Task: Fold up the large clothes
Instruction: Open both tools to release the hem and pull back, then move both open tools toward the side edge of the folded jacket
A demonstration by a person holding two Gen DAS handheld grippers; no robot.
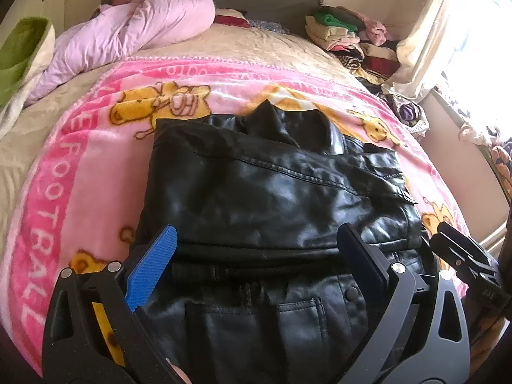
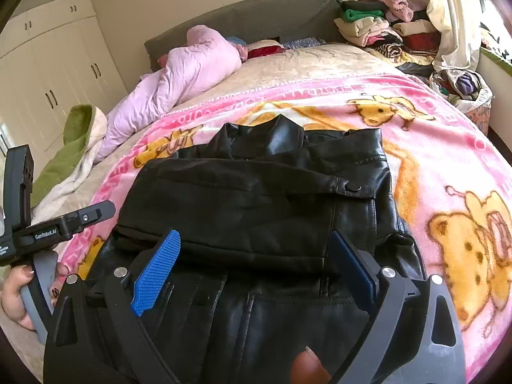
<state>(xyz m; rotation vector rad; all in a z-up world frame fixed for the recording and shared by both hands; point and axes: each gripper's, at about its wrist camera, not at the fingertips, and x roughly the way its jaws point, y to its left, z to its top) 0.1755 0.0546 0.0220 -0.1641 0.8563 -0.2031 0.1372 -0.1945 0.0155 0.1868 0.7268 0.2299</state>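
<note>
Bed (image 2: 288, 64): large, beige quilted cover, grey headboard at the far edge.
Blanket (image 1: 96, 172): pink fleece with yellow bear prints and white lettering, spread over the near half of the bed.
Jacket (image 1: 272, 192): black leather, glossy and creased; lies on the blanket near the bed's near edge, folded into a rough rectangle with a sleeve or panel laid across the front. Collar stands up at the far end; snap buttons, a zip and stitched pocket seams show.
Duvet (image 1: 144, 28): pale pink, bunched at the far left corner of the bed.
Clothes pile (image 2: 384, 28): folded garments in green, cream, pink, red and stripes, stacked at the far right corner by the curtain.
Basket (image 2: 464, 92): beside the bed's right edge, lined with a white bag, stuffed with mixed clothing; items unclear.
Left gripper (image 1: 256, 256): blue pads spread wide above the jacket, nothing pinched.
Right gripper (image 2: 256, 256): pads spread wide above the jacket, nothing pinched.
Hand (image 2: 16, 294): grasps the left gripper's handle at the bed's near left edge.
</note>
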